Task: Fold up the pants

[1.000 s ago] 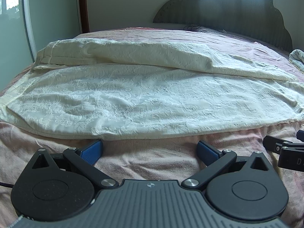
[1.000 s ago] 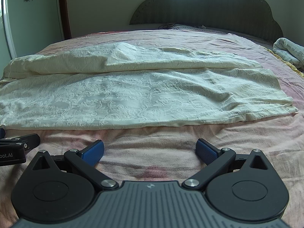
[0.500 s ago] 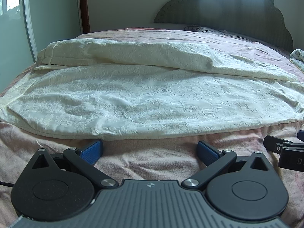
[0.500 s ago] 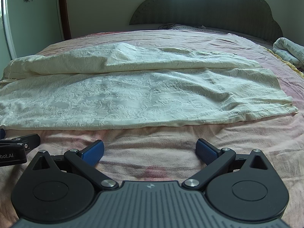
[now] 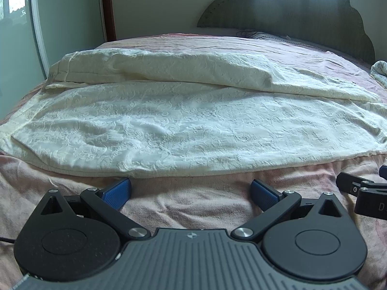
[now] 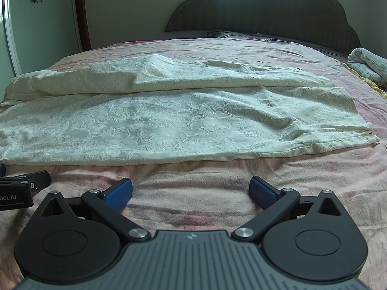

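across the pink bed (image 5: 193, 203) lie the cream pants (image 5: 193, 130), spread flat with their long axis running left to right, crosswise to both cameras. the bunched, thicker end sits at the left near the glass door (image 5: 19, 36), and the hem end (image 6: 358, 133) points right, toward a rolled blanket (image 6: 370, 67) by the dark headboard (image 6: 261, 7). one leg lies nearer, the other behind it, partly doubled over. the left gripper (image 5: 191, 191) hovers low with its jaws wide apart, the left blue pad just touching the pants' near edge. the right gripper (image 6: 191, 191) sits beside it, jaws equally apart, short of the fabric, holding nothing.
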A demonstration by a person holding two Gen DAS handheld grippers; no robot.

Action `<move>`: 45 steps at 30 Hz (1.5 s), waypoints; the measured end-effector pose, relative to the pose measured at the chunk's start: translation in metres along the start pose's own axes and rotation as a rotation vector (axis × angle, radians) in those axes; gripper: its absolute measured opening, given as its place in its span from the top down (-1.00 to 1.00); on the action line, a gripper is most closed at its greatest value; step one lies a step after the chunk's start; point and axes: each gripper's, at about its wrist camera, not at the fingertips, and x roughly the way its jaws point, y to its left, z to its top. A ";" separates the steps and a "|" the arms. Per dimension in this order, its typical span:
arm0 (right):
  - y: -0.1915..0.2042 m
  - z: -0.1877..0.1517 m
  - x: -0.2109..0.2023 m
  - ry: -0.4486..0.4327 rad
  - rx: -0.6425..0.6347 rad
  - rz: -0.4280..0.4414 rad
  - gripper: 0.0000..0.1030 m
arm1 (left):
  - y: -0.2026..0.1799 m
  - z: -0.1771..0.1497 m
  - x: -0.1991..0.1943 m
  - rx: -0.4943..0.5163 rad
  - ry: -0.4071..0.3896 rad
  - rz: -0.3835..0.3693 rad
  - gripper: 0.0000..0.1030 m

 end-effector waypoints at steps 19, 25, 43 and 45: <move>-0.031 0.027 -0.018 0.045 -0.063 0.283 -1.00 | 0.127 0.081 -0.059 -0.053 -0.226 -0.118 -1.00; -0.020 0.084 -0.013 0.026 -0.110 0.371 -1.00 | 0.262 0.164 0.005 -0.356 -0.259 -0.147 -1.00; 0.069 0.193 0.081 0.059 -0.358 0.550 -1.00 | 0.350 0.249 0.269 -0.471 0.278 -0.472 -0.92; 0.076 0.201 0.088 0.056 -0.364 0.576 -1.00 | 0.338 0.253 0.278 -0.426 0.315 -0.442 -0.79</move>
